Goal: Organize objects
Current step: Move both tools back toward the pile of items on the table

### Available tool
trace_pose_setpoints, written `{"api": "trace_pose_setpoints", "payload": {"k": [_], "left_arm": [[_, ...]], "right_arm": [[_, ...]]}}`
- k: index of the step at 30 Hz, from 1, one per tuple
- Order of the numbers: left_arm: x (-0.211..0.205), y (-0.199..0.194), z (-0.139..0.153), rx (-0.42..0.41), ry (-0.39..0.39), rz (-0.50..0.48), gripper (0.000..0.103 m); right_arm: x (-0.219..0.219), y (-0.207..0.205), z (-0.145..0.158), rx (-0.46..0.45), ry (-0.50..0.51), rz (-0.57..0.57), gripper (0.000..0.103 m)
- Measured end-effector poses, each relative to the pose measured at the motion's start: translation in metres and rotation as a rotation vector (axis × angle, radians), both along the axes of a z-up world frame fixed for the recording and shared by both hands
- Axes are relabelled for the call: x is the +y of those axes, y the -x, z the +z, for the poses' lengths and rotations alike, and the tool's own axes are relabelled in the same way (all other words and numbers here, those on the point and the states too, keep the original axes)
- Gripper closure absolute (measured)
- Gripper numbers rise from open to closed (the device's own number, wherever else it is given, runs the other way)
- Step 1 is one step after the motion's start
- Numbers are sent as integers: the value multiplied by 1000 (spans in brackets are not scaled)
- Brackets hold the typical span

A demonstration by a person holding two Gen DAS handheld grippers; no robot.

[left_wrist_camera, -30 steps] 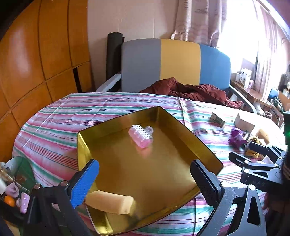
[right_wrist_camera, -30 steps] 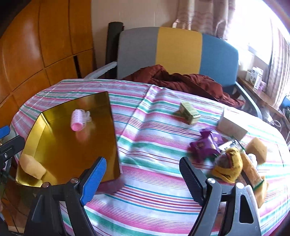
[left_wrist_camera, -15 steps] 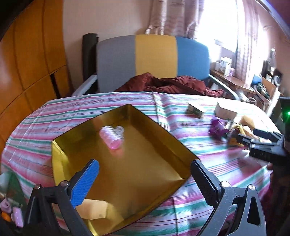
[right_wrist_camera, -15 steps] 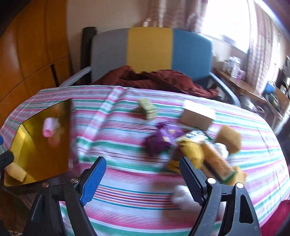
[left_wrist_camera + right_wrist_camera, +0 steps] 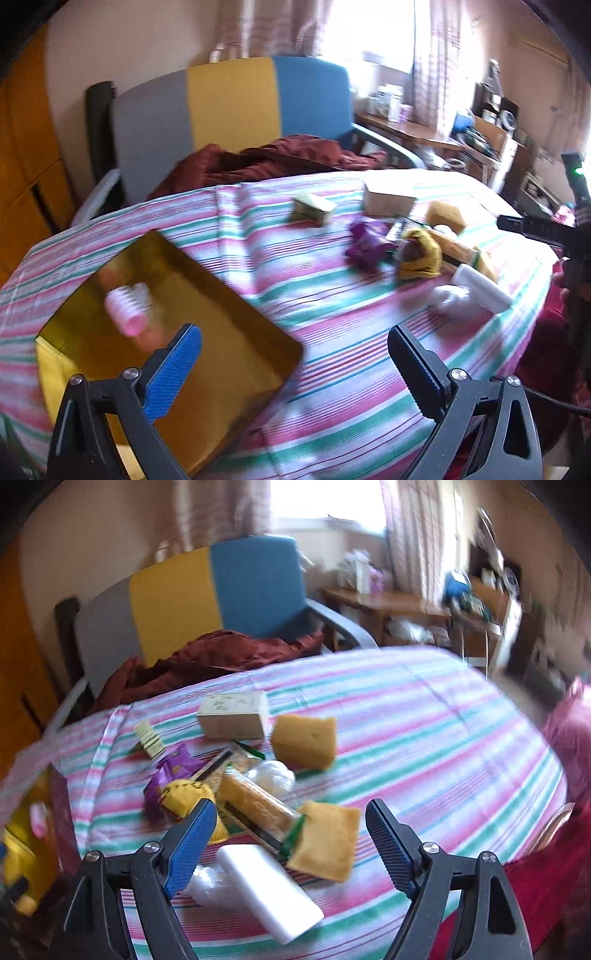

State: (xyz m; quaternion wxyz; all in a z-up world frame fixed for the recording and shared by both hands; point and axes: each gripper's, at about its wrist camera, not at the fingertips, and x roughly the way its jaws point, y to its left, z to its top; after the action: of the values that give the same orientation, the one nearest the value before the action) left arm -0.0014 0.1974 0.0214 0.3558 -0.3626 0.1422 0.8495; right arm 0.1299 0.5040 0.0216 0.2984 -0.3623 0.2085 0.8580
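Right gripper (image 5: 291, 834) wide open, nothing between the jaws, low over the striped tablecloth (image 5: 424, 746). Just ahead, at 12 o'clock, a white bar (image 5: 269, 893) beside a flat yellow sponge (image 5: 327, 840); beyond, a wrapped biscuit pack (image 5: 255, 808), a purple packet (image 5: 173, 771), a thick sponge (image 5: 304, 740), then a pale box (image 5: 232, 714). Left gripper (image 5: 295, 354) also open and empty, above the gold tray (image 5: 221, 354); pink hair roller (image 5: 127, 310) inside the tray at 10 o'clock. Farther, at 12 o'clock, a chair (image 5: 229, 107) with dark red cloth (image 5: 266, 158).
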Motion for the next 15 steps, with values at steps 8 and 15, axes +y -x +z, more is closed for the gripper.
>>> {"api": "trace_pose_setpoints", "payload": {"k": [8,15], "left_arm": [[64,-12,-19,-82,8,-166,12],[117,-22,-45,-208,0,-297,17]], "right_arm": [[27,-14,-26,78,242,-56,18],[27,-11,-28,104,265,-30,18]]}}
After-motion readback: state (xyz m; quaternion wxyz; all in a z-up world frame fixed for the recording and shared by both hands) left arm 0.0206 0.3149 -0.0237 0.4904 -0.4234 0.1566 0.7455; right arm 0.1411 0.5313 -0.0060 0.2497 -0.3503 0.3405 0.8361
